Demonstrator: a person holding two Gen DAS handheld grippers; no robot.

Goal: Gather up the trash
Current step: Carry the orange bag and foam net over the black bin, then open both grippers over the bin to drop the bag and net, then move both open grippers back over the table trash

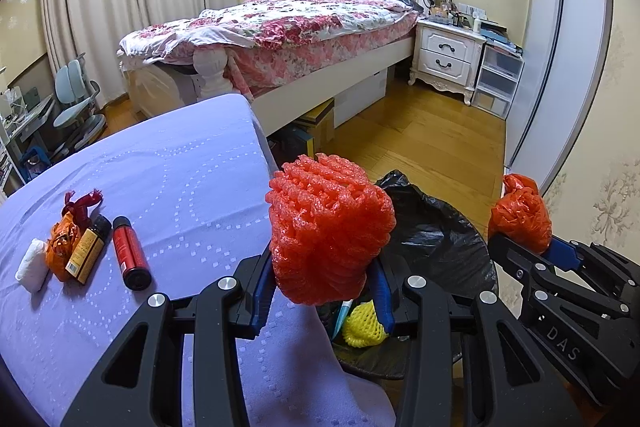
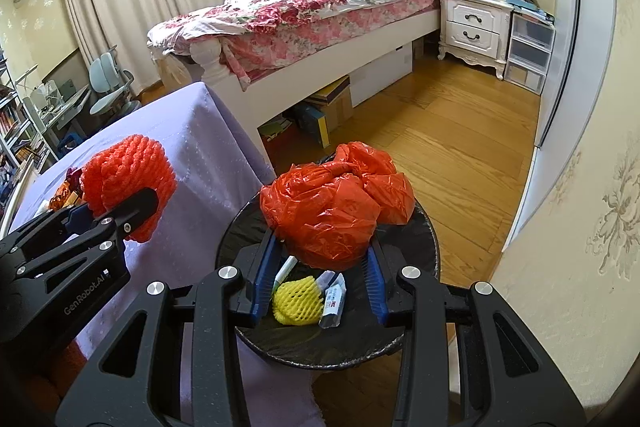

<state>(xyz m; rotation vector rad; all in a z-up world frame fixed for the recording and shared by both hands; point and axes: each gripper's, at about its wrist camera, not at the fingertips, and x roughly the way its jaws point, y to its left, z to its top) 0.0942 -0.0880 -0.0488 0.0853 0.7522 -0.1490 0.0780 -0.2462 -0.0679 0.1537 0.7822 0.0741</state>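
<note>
My left gripper [image 1: 322, 283] is shut on a red foam fruit net [image 1: 328, 227], held at the table's right edge beside the bin. My right gripper [image 2: 318, 259] is shut on a crumpled red plastic bag [image 2: 336, 211], held over the black-lined trash bin [image 2: 424, 251]. Inside the bin lie a yellow foam net [image 2: 298, 301], a pen and a small wrapper [image 2: 334, 301]. On the lilac tablecloth [image 1: 160, 179] remain a red can [image 1: 131, 253], a brown bottle [image 1: 89, 251], an orange wrapper [image 1: 60, 243] and a white tissue wad [image 1: 32, 265]. The red foam net [image 2: 130, 183] also shows at the left of the right wrist view.
A bed [image 1: 280, 27] with a floral cover stands beyond the table, with boxes under it. A white nightstand [image 1: 446, 53] and plastic drawers [image 1: 498, 79] sit at the far right by a sliding wardrobe. Wood floor [image 2: 440, 139] lies between bin and bed. A desk chair [image 1: 78, 99] stands left.
</note>
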